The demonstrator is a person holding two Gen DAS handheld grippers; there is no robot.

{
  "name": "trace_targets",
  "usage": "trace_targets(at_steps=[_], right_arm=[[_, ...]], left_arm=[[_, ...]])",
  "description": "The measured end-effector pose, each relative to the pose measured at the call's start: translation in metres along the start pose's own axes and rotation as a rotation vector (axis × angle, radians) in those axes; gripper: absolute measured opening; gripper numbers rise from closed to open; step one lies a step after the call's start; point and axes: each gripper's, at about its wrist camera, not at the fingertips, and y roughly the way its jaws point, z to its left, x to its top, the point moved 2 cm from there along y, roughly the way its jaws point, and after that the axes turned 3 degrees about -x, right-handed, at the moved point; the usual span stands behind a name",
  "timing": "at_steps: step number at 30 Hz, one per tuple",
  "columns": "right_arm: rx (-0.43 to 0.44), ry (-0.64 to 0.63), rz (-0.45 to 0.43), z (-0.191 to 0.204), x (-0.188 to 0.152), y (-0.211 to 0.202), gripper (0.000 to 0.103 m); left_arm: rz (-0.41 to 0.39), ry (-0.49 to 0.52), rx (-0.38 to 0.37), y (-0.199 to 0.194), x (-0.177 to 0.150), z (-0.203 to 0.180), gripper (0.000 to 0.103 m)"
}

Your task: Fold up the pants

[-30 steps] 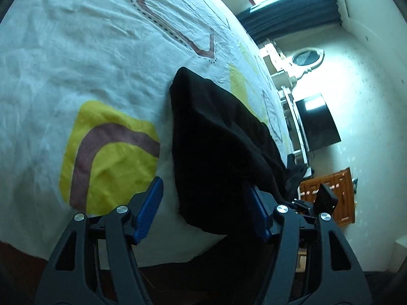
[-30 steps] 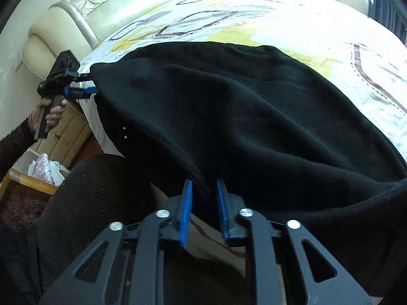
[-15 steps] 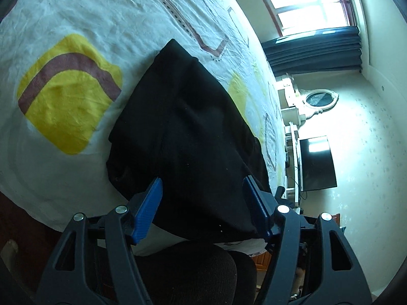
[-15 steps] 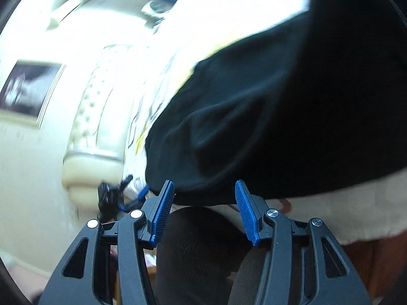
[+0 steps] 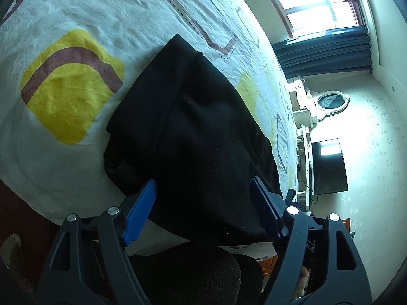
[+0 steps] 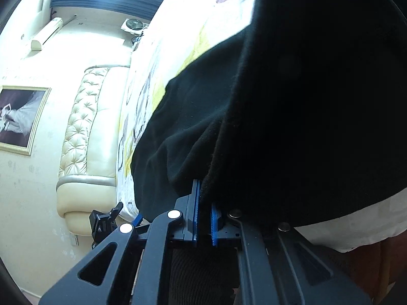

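Note:
The black pants (image 5: 193, 132) lie folded in a thick stack on the bed sheet (image 5: 106, 12), near its front edge. My left gripper (image 5: 203, 208) is open, its blue fingers astride the near edge of the stack without gripping it. In the right wrist view the pants (image 6: 292, 106) fill most of the frame. My right gripper (image 6: 204, 203) is shut on the near edge of the pants, with cloth pinched between the blue pads. The left gripper (image 6: 106, 221) also shows small there, at the bed's corner.
The sheet is white with yellow and brown shapes (image 5: 68, 84). A cream tufted headboard (image 6: 84, 132) stands behind the bed. A framed picture (image 6: 20, 119) hangs on the wall. A TV (image 5: 328, 167), dresser mirror (image 5: 330, 100) and curtained window (image 5: 323, 10) are across the room.
My right gripper opened half a second ago and has now shut on the near edge of the pants. My left gripper stayed open and moved over the stack.

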Motion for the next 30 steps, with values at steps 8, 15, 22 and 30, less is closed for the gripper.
trace_targets(at_steps=[8,15,22,30], right_arm=[[0.009,-0.033,-0.018,0.008,-0.004,-0.002,0.007],[0.019,-0.029,-0.012,0.007,0.004,-0.004,0.007],[0.026,-0.038,-0.018,0.009,0.005,-0.010,0.007],[-0.041,-0.002,0.031,-0.016,-0.005,-0.012,0.007]], left_arm=[[-0.037,-0.138,-0.061,0.009,0.009,0.011,0.076],[-0.044,-0.156,-0.001,0.011,0.004,0.025,0.018],[-0.091,-0.097,0.007,-0.003,-0.001,0.000,0.013],[0.030,-0.158,0.116,0.011,-0.010,0.026,0.018]])
